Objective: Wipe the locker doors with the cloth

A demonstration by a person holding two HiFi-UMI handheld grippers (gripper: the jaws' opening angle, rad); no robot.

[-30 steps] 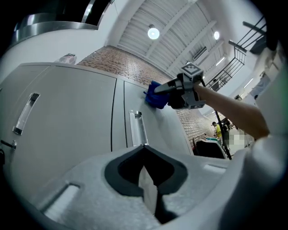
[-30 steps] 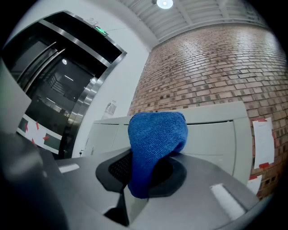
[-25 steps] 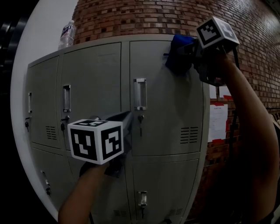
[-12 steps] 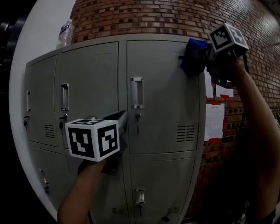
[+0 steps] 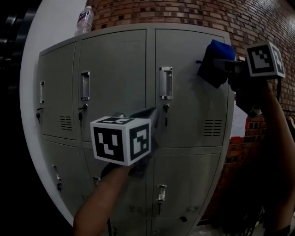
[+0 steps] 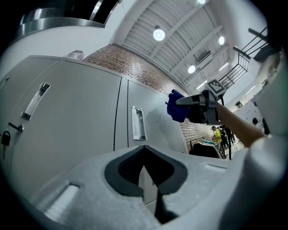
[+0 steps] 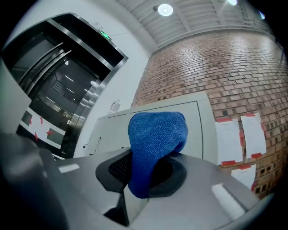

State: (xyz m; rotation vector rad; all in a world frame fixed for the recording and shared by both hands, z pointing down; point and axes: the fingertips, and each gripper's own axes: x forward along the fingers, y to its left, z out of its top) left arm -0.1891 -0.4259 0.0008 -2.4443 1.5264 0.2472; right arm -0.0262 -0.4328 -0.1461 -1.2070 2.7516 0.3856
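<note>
The grey lockers stand against a brick wall, with their doors closed. A blue cloth is pressed on the upper right door near its right edge, and my right gripper is shut on it. In the right gripper view the cloth bulges up out of the jaws and hides part of the lockers. My left gripper is shut with nothing in it and points at the middle of the lockers, close to a door handle. The left gripper view shows the cloth above and to the right.
A water bottle stands on top of the lockers at the left. The brick wall runs on to the right and carries paper notices. A white wall borders the lockers at the left. People stand far off.
My right gripper has carried the cloth from the top of the upper right door rightward and a little down to the door's right edge. The left gripper has stayed in front of the middle lockers.
</note>
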